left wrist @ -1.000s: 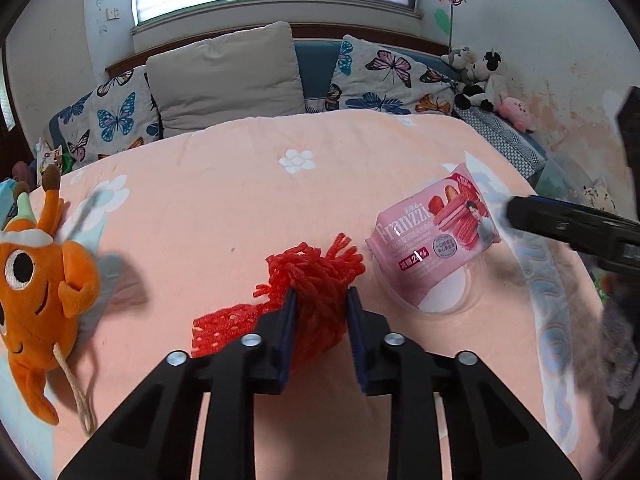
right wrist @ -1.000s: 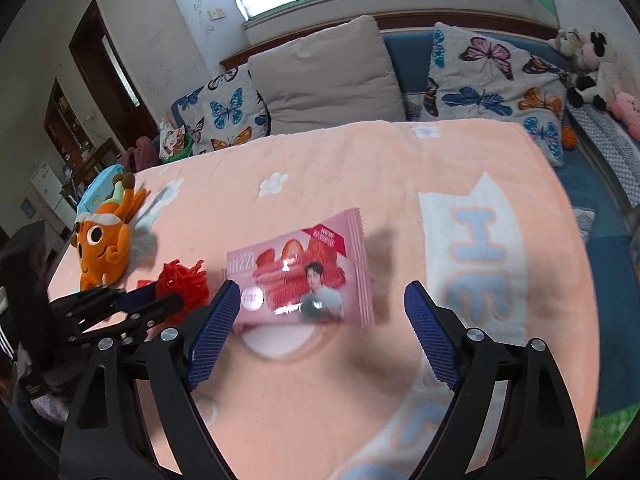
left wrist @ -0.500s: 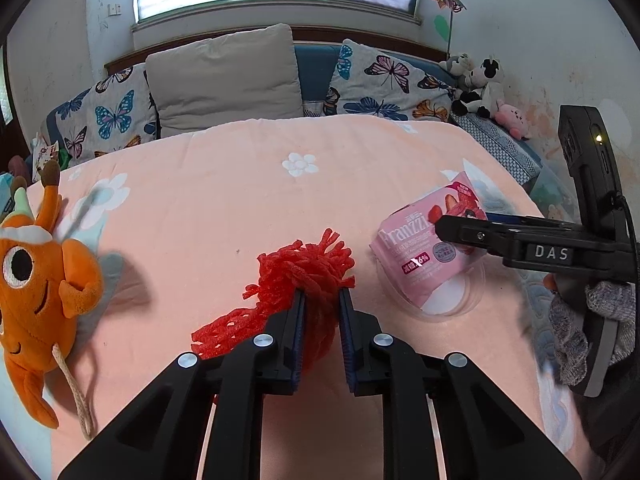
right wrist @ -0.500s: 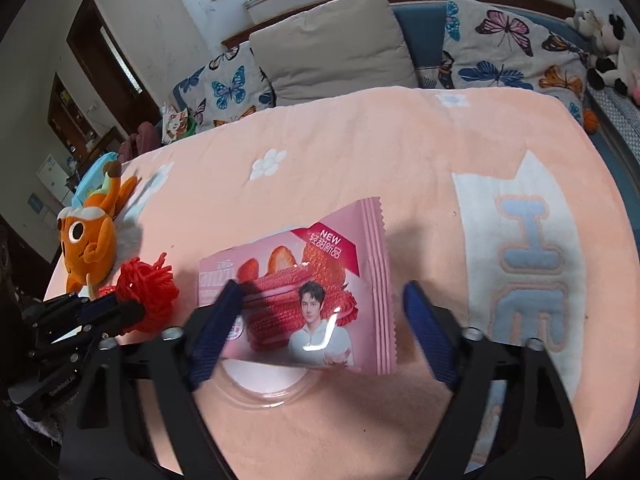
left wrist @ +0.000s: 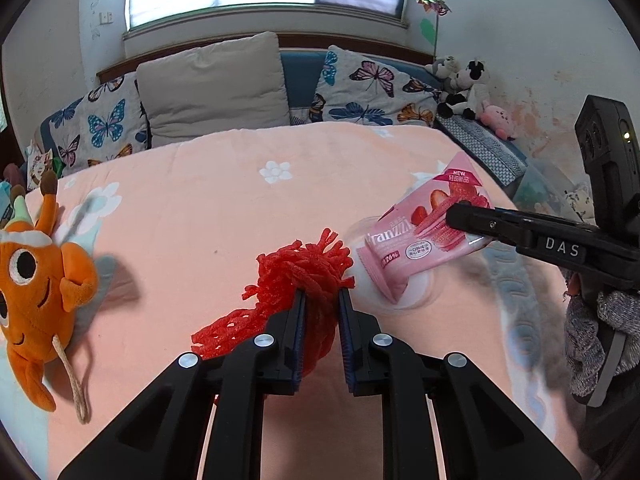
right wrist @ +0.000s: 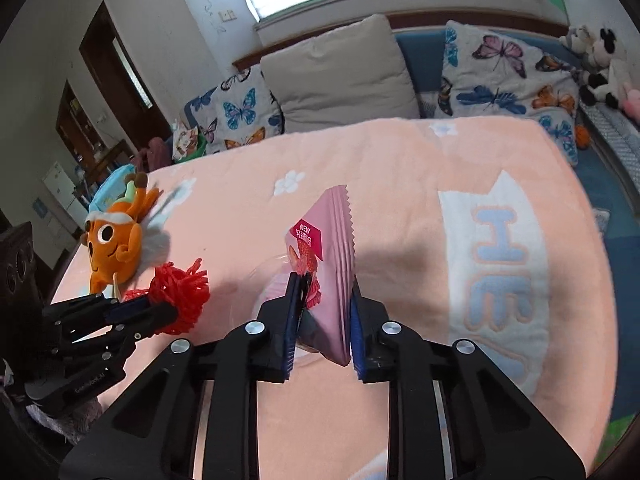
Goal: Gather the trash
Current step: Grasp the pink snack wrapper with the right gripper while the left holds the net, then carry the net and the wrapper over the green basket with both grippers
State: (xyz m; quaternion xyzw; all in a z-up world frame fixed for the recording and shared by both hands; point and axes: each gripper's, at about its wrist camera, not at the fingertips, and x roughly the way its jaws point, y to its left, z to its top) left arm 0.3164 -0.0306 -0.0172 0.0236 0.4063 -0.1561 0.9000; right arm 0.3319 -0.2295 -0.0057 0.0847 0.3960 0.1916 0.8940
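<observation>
A red mesh net (left wrist: 296,276) lies bunched on the peach blanket (left wrist: 192,208). My left gripper (left wrist: 322,296) is shut on it, and the net's frayed end sticks out past the fingertips. To the right a pink wafer packet (left wrist: 408,248) is tipped up over a clear round plastic lid (left wrist: 416,292). My right gripper (right wrist: 324,284) has its jaws closing on that packet (right wrist: 332,240). The packet stands on edge between the pads, which press on it. The right wrist view also shows the left gripper (right wrist: 160,308) with the net (right wrist: 182,294) at the left.
An orange plush toy (left wrist: 36,276) lies at the bed's left edge. Pillows (left wrist: 212,80) line the headboard, and small plush toys (left wrist: 468,88) sit at the back right. A gloved hand (left wrist: 592,332) holds the right gripper's handle at the bed's right side.
The right gripper's wide jaws moved in over the flat packet and closed on it, tipping it onto its edge. The left gripper squeezed tighter on the red net.
</observation>
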